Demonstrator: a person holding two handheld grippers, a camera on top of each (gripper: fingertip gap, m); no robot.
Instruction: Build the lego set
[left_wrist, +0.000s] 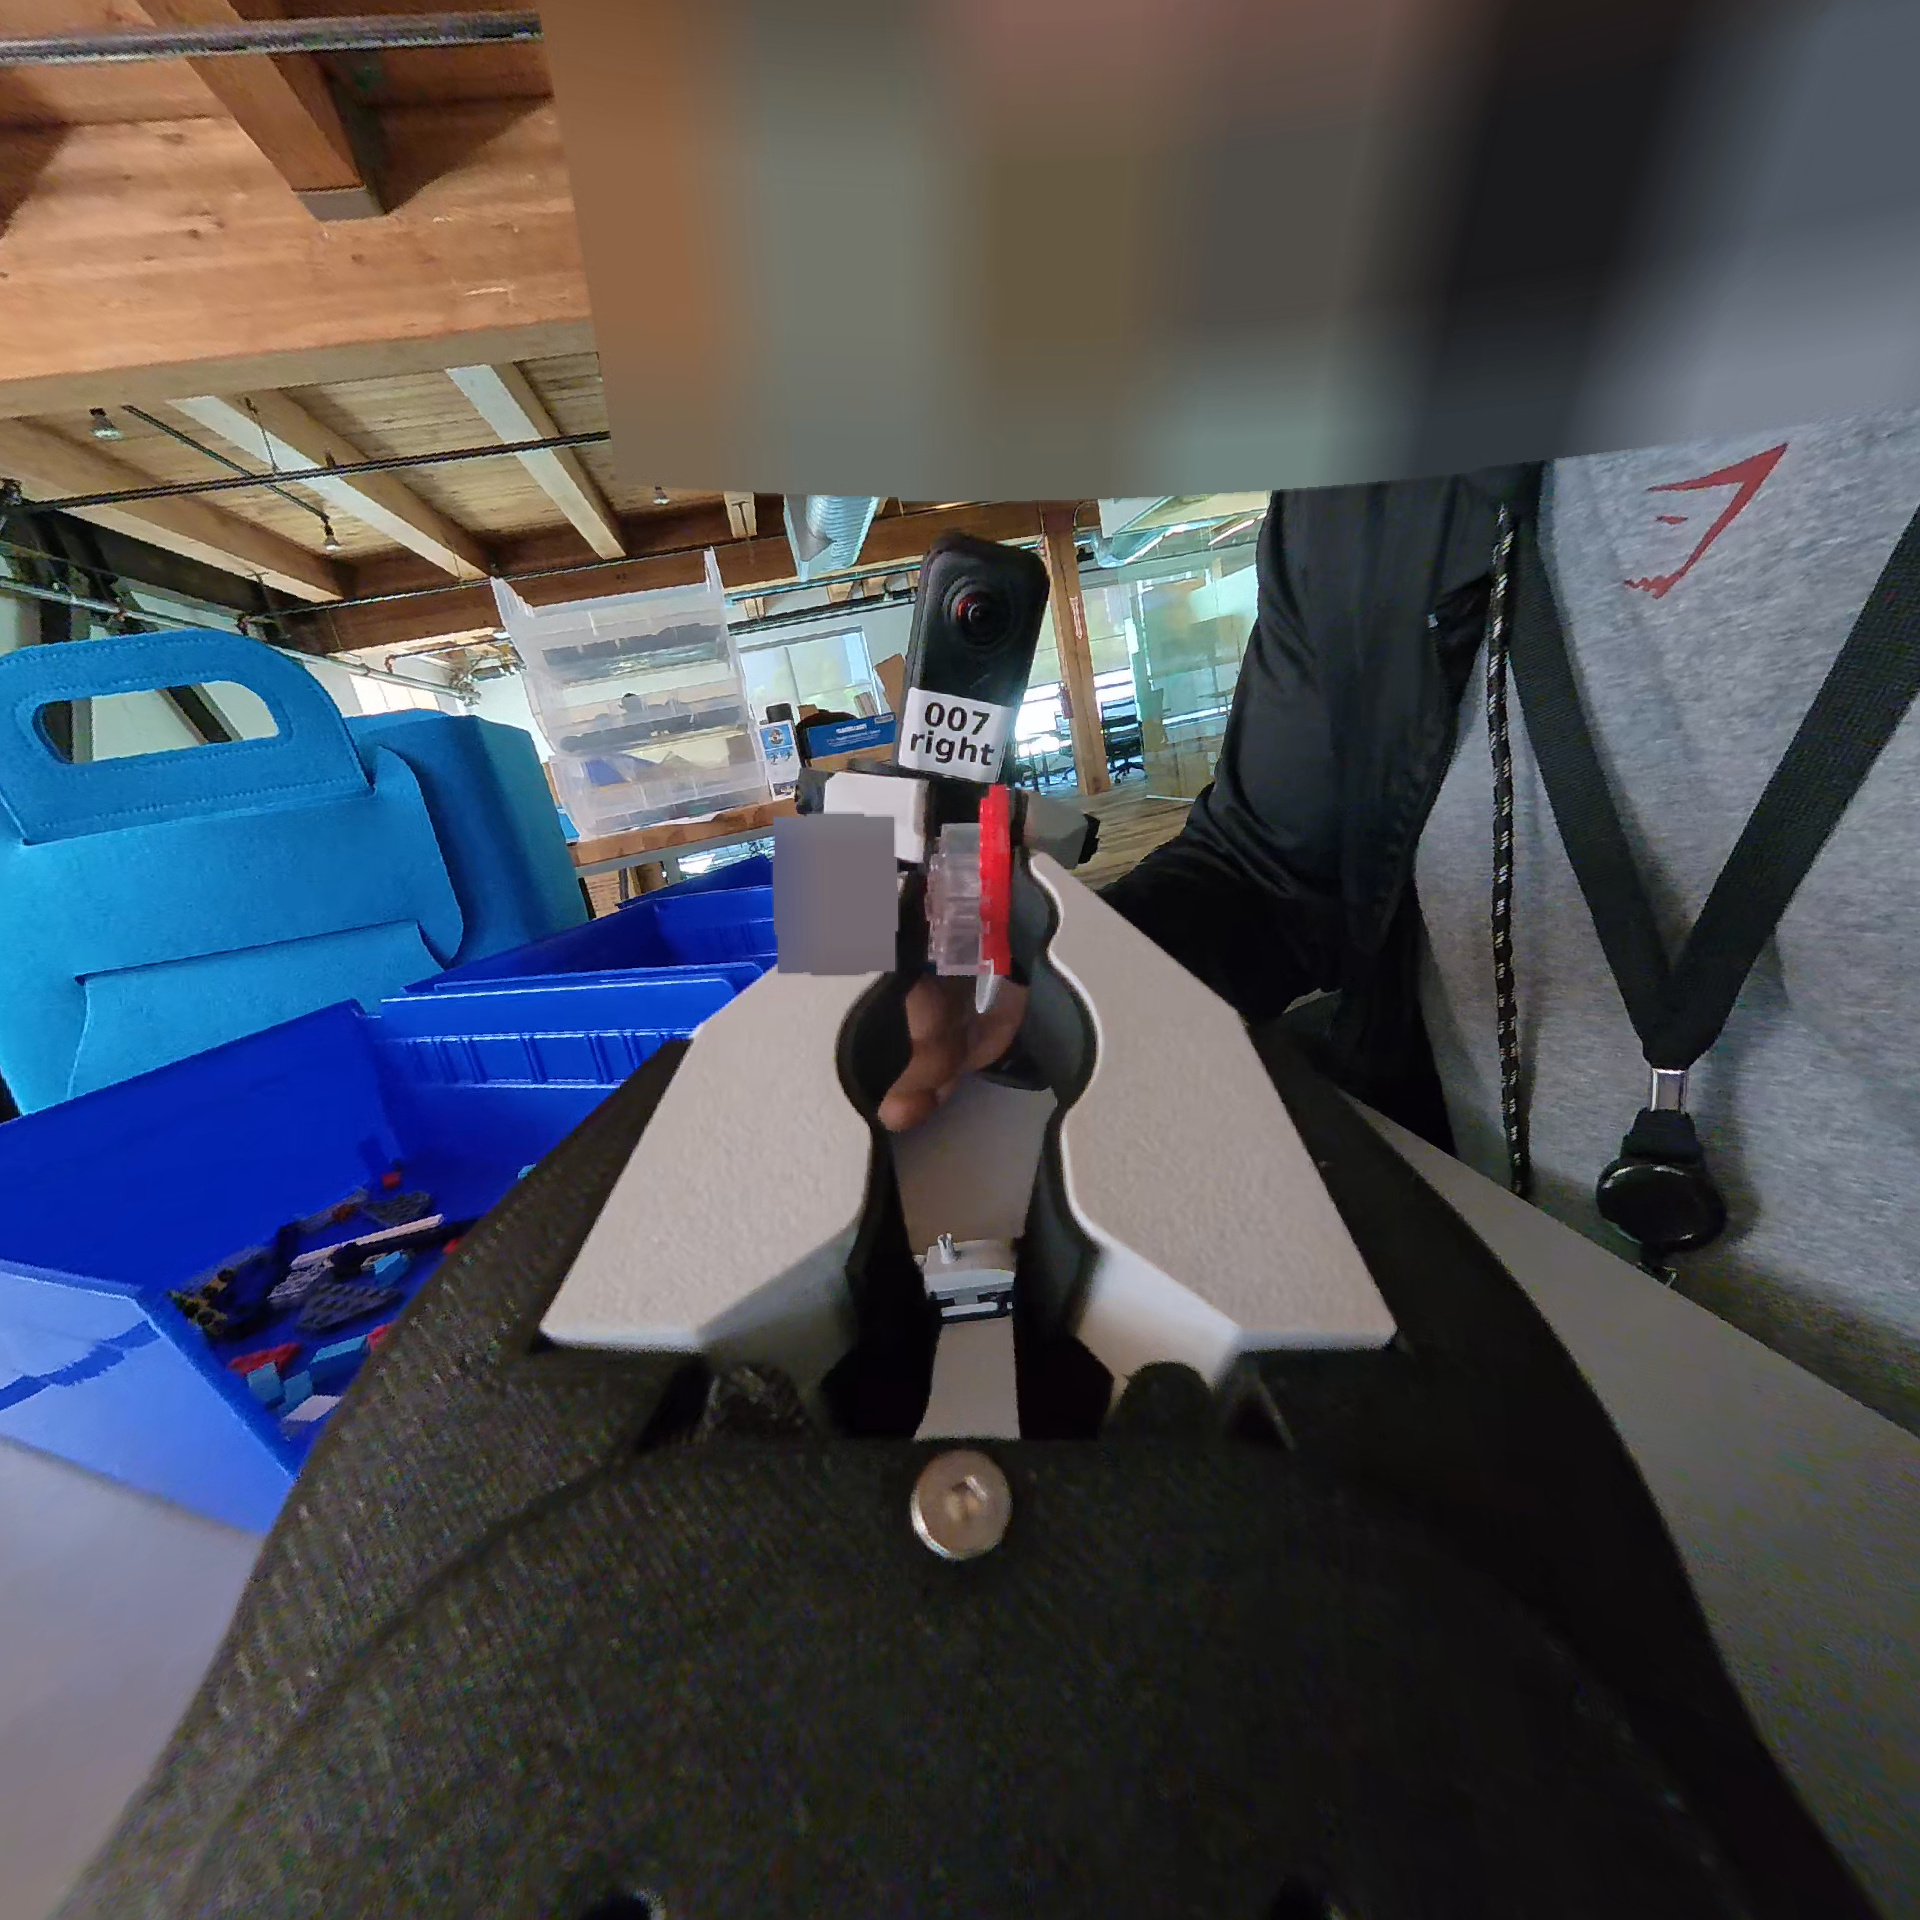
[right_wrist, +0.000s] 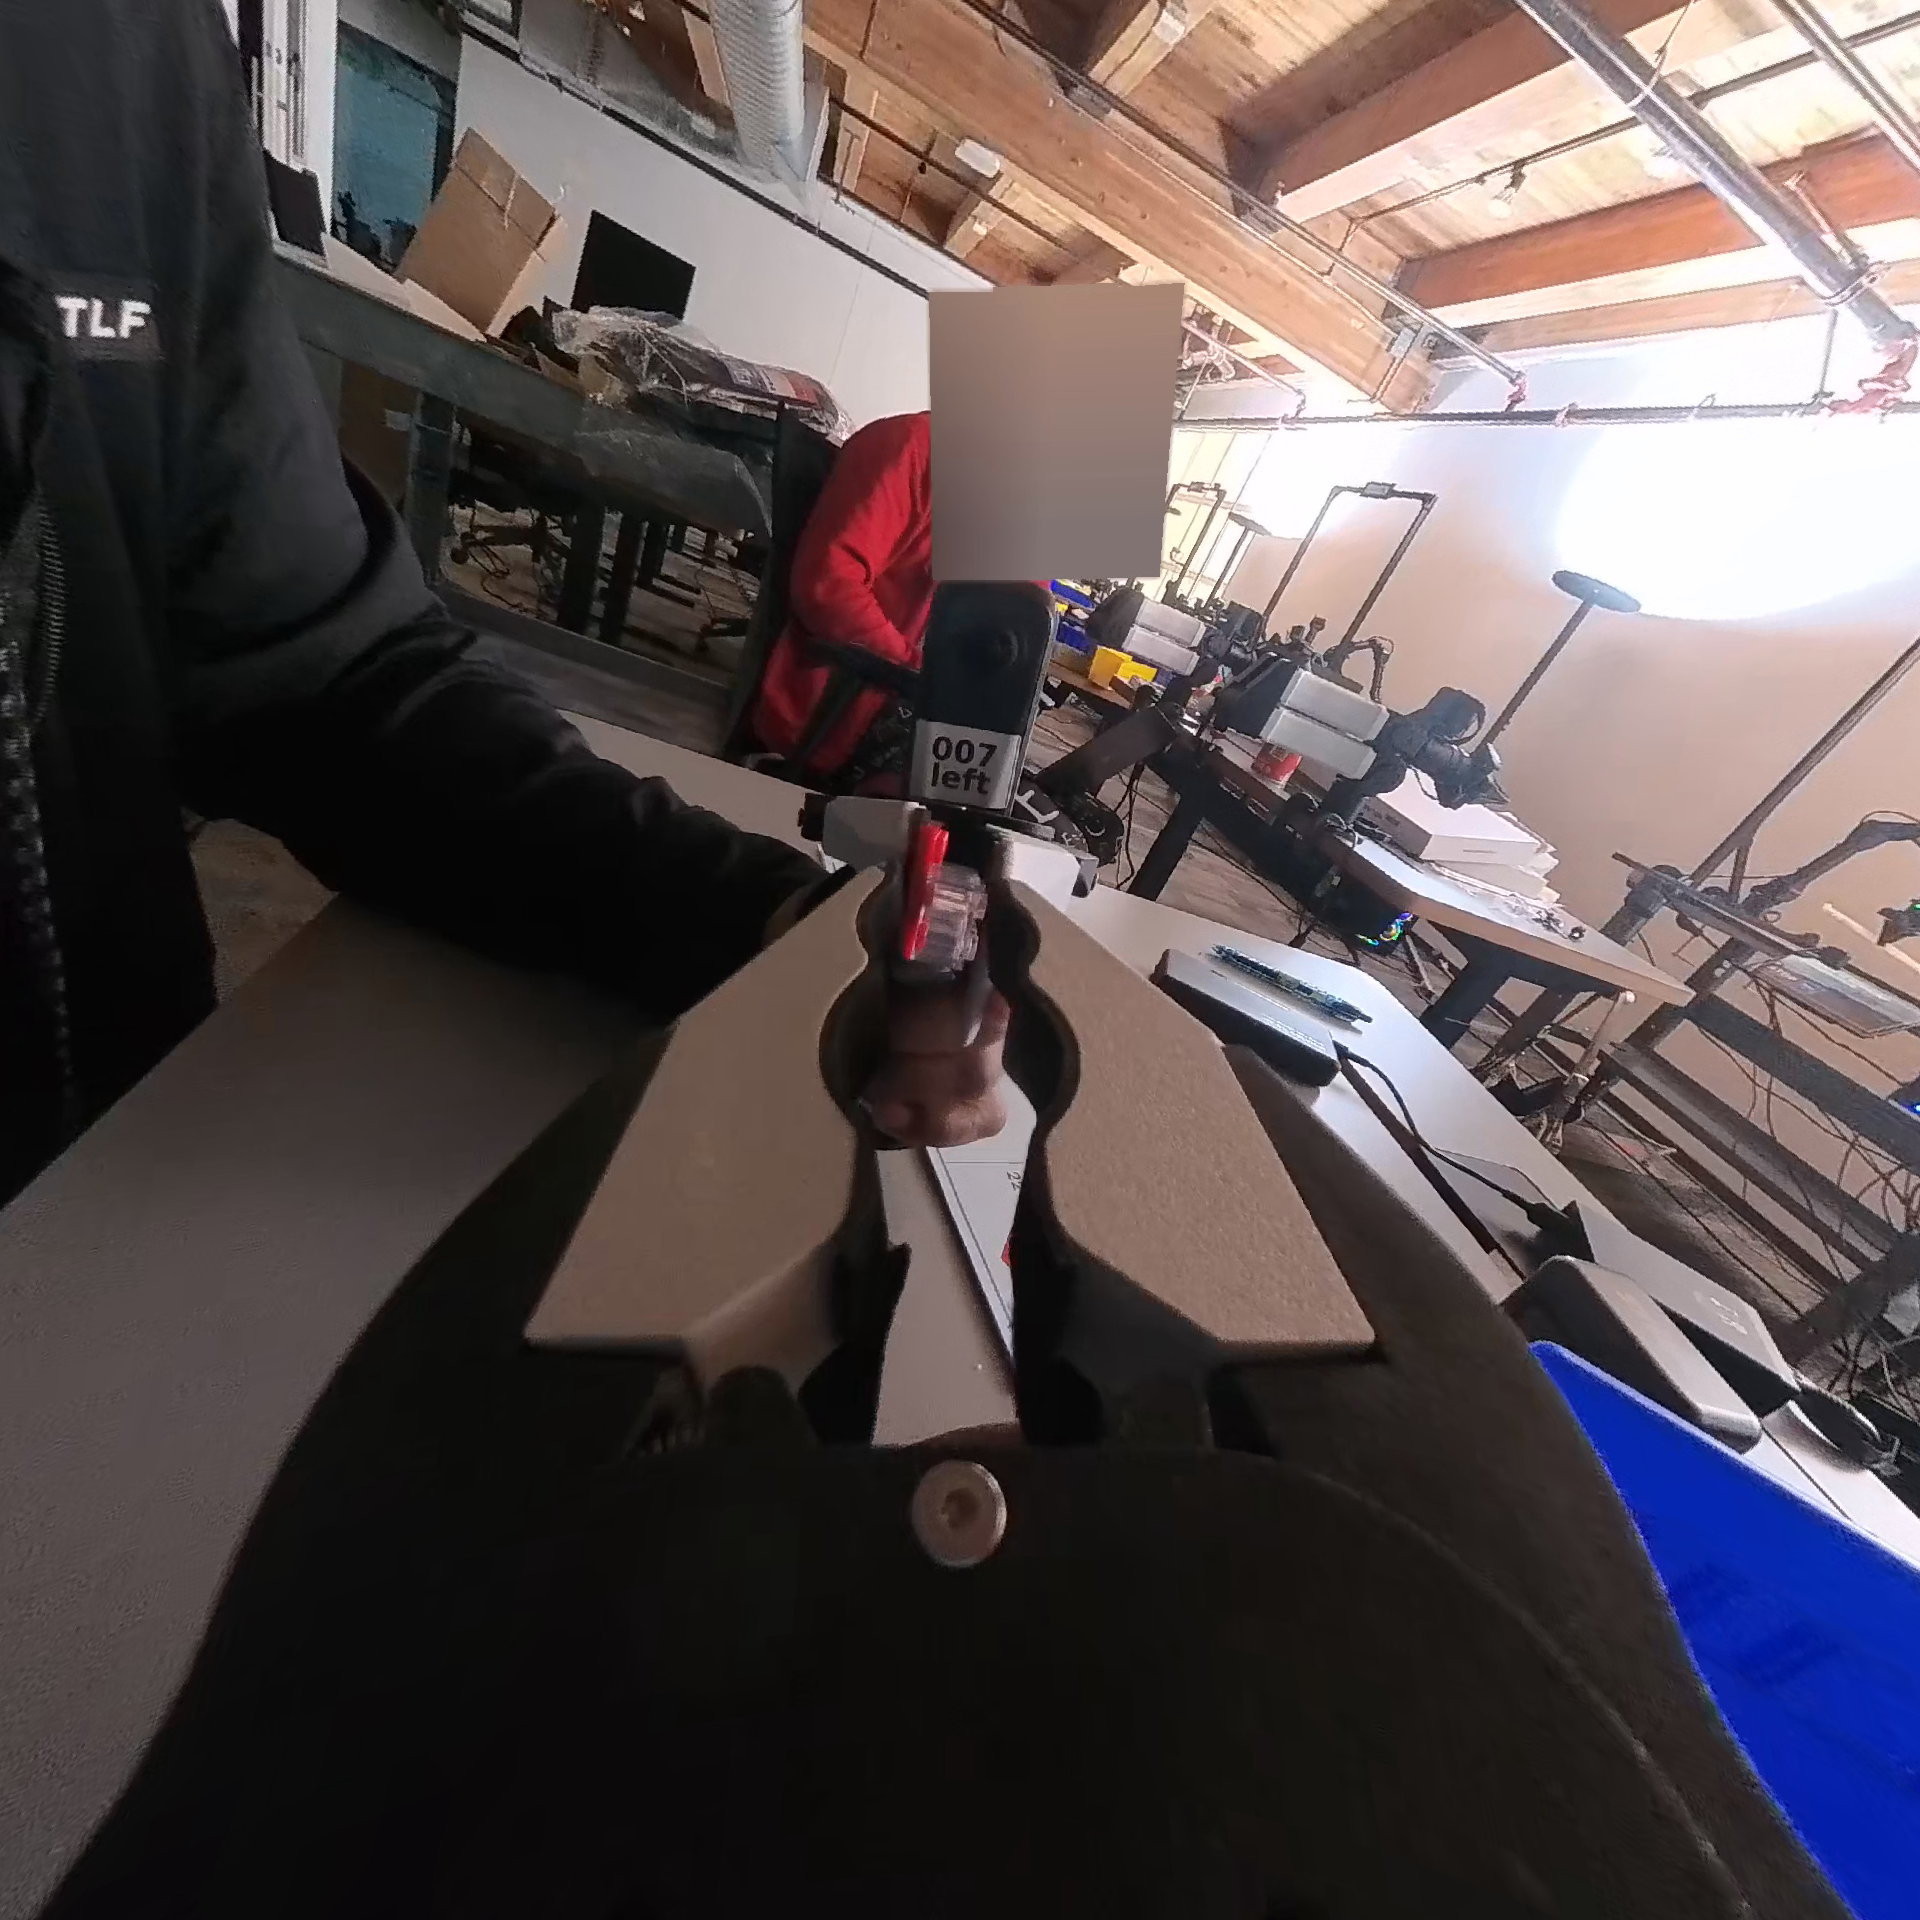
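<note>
Both grippers are raised above the table and face each other tip to tip. A small lego assembly, a clear brick (left_wrist: 954, 906) against a red plate (left_wrist: 995, 883), sits where the tips meet. My left gripper (left_wrist: 971, 920) is shut on it in the left wrist view. In the right wrist view my right gripper (right_wrist: 940, 920) is shut on the same assembly, with the red plate (right_wrist: 921, 891) on the left and the clear brick (right_wrist: 956, 914) on the right. Which part each gripper pinches I cannot tell. Each view shows the other gripper's black camera (left_wrist: 975, 623) (right_wrist: 982, 675) behind the piece.
A blue bin (left_wrist: 187, 1143) with several loose lego pieces (left_wrist: 322, 1283) stands at the left. A small grey lego piece (left_wrist: 966, 1273) lies on the table below. An instruction sheet (right_wrist: 971, 1236) lies under the right gripper. A person in a grey shirt (left_wrist: 1662, 831) stands close by. Left and right tips are no more than a few centimetres apart.
</note>
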